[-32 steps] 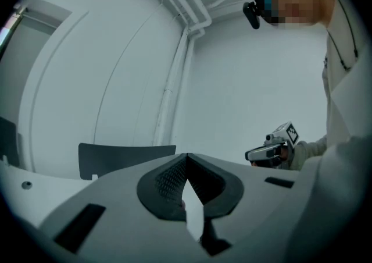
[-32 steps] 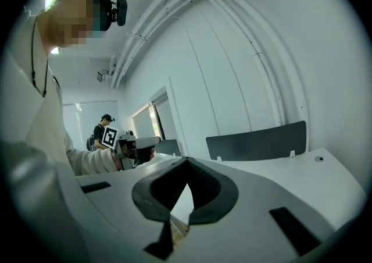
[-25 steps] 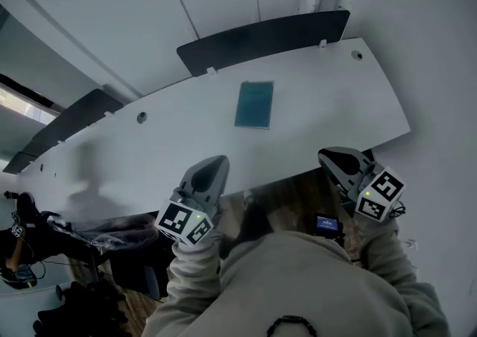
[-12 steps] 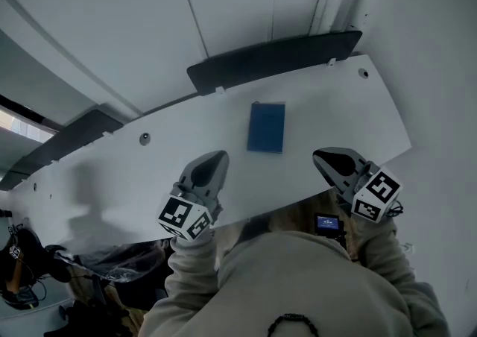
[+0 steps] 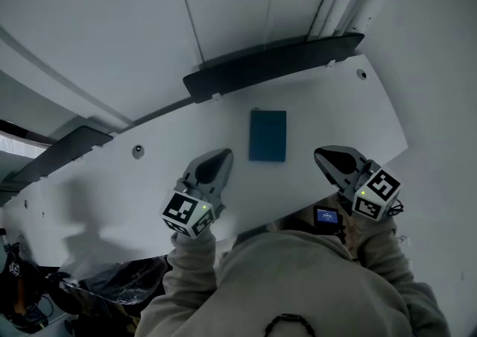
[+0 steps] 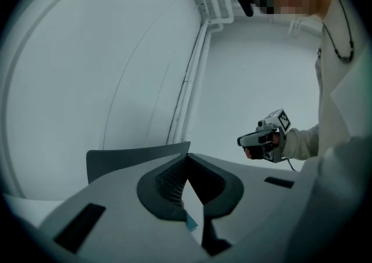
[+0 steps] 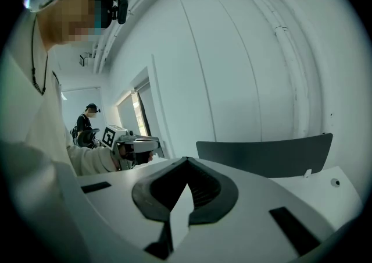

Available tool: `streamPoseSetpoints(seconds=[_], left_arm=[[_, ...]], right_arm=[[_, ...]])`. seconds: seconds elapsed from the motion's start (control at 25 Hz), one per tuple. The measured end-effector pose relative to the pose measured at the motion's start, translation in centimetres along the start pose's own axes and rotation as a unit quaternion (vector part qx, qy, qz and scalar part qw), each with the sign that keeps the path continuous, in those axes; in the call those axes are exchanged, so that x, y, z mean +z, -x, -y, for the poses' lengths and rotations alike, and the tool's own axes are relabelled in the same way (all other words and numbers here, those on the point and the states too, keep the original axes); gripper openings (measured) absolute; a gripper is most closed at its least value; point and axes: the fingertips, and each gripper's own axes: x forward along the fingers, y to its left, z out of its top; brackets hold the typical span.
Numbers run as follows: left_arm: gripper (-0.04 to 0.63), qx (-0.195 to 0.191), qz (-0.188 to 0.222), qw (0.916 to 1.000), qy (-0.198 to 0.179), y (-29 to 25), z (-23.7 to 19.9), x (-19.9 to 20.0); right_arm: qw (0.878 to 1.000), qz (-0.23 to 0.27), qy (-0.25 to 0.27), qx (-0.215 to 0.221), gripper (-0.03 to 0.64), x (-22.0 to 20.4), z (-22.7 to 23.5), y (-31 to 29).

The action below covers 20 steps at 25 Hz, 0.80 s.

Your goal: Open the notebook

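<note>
A closed blue notebook (image 5: 267, 136) lies flat on the white table (image 5: 149, 179), near its middle. My left gripper (image 5: 222, 155) hovers over the table's near part, to the lower left of the notebook and apart from it; its jaws meet at the tips with nothing held. My right gripper (image 5: 322, 153) is at the notebook's lower right, also apart, shut and empty. In the left gripper view a blue sliver of the notebook (image 6: 190, 224) shows below the closed tips of the left gripper (image 6: 187, 158). The right gripper (image 7: 186, 160) shows no notebook in its own view.
A dark panel (image 5: 276, 60) runs along the table's far edge against the white wall. Cable holes (image 5: 138, 151) (image 5: 361, 73) sit in the tabletop. The table's right end lies just beyond my right gripper. Another person (image 7: 88, 117) stands far off in the right gripper view.
Both grippers have moved forward from in front of the table's near edge to over the tabletop, closer to the notebook. The notebook itself has not moved.
</note>
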Motion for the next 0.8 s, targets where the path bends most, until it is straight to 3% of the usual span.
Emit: streamPoseSetpoints(seconds=[0.16,0.28,0.44,0.8], left_arm=[[-0.002,0.028,-0.015,0.9995,0.008,-1.6,-0.5,-2.1],[-0.002,0.058,-0.021,0.9980,0.011,-2.7,-1.3,-2.5],[-0.002,0.082,-0.016,0.9965,0.000,-2.9,-1.5,-1.1],[-0.002,0.064,-0.009,0.9977,-0.020,-4.1,0.1,1.5]], right_arm=[[1.000,-0.025,-0.007,0.002,0.020,-1.5,1.2,-0.5],[0.999,-0.014,-0.029,0.002,0.020,-1.1,3.4,-0.7],[1.000,0.006,-0.010,0.021,0.020,0.9,5.1,-1.2],[0.997,0.028,0.034,0.069,0.020,3.8,6.6,-4.1]])
